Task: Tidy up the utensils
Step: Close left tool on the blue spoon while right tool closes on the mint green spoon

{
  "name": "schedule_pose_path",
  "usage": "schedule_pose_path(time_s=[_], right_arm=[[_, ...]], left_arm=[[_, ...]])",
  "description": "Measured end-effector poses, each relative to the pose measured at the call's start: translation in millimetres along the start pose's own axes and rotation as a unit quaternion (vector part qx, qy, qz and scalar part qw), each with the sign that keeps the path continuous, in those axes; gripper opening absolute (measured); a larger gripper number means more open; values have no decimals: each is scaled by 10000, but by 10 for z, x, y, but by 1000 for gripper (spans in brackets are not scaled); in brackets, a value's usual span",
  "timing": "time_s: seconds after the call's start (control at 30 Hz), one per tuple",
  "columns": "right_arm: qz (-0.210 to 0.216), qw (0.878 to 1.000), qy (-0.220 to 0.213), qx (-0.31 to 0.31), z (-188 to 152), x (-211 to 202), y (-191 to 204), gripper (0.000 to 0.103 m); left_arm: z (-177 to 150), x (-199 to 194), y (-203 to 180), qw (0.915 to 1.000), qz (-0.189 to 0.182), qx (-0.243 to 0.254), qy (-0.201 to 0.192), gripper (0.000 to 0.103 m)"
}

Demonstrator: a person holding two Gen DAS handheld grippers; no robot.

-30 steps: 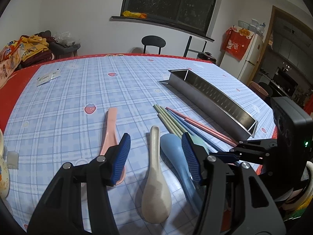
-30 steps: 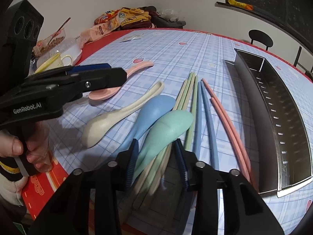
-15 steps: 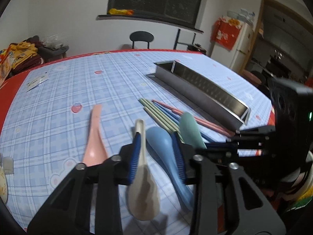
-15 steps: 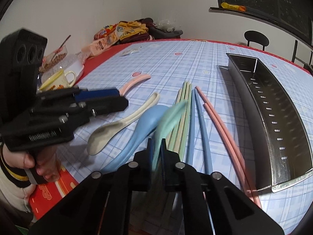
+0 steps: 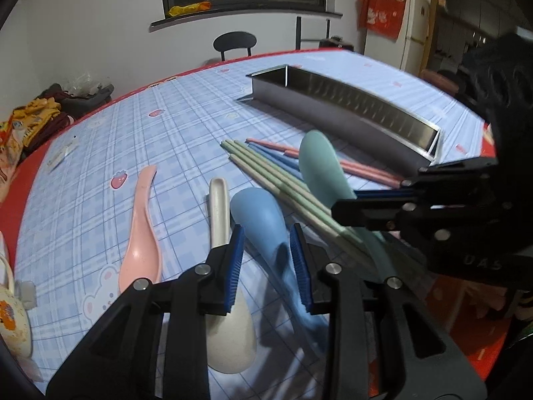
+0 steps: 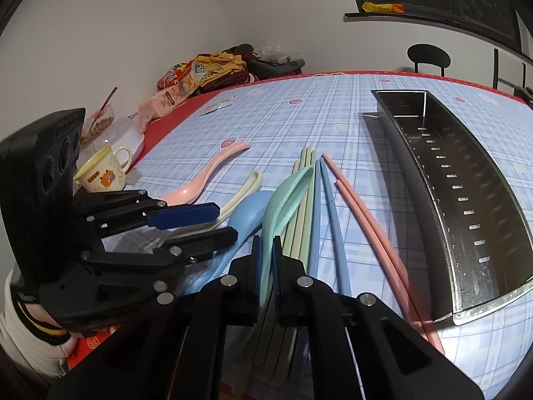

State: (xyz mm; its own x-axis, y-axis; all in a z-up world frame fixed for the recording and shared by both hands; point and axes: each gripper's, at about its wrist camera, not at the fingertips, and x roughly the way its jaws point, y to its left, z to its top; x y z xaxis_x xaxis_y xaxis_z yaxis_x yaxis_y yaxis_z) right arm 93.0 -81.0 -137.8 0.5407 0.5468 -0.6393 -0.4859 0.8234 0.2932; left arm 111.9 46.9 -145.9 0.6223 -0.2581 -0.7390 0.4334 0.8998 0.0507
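My right gripper [image 6: 265, 266] is shut on the handle of the green spoon [image 6: 283, 200] and holds it tilted above the chopsticks [image 6: 304, 220]; the spoon also shows in the left wrist view [image 5: 319, 166]. My left gripper [image 5: 268, 263] is partly open, its jaws either side of the blue spoon [image 5: 263, 220], apart from it. The beige spoon [image 5: 220, 213] and pink spoon [image 5: 140, 233] lie to its left. Green, blue and pink chopsticks [image 5: 266, 170] lie beside the long steel tray [image 6: 466, 200].
A yellow mug [image 6: 103, 170], a bowl and snack bags [image 6: 186, 83] stand at the table's left edge. The steel tray [image 5: 349, 113] lies on the right of the blue checked tablecloth. A black chair [image 5: 235, 41] stands beyond the table.
My right gripper has shut on the green spoon's handle and lifted it. My left gripper has narrowed and shifted right, from around the beige spoon to around the blue spoon.
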Motion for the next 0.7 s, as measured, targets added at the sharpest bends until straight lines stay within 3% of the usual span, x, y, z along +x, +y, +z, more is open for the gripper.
schedule_pose_path(time_s=[0.27, 0.5, 0.6, 0.63, 0.7], right_arm=[[71, 9999, -50, 115, -4, -23, -51, 6], [162, 9996, -82, 229, -3, -43, -102, 4], [172, 9996, -70, 208, -11, -44, -96, 4], [175, 9996, -67, 199, -10, -44, -92, 4], [186, 9996, -46, 183, -12, -38, -86, 4]], left_arm=[[35, 124, -140, 9974, 518, 375, 345, 40], [64, 179, -345, 9867, 1134, 1036, 529, 43], [70, 192, -370, 9837, 1214, 1193, 580, 37], [64, 193, -375, 9827, 1248, 1235, 592, 28], [46, 184, -374, 9820, 1283, 1256, 582, 26]])
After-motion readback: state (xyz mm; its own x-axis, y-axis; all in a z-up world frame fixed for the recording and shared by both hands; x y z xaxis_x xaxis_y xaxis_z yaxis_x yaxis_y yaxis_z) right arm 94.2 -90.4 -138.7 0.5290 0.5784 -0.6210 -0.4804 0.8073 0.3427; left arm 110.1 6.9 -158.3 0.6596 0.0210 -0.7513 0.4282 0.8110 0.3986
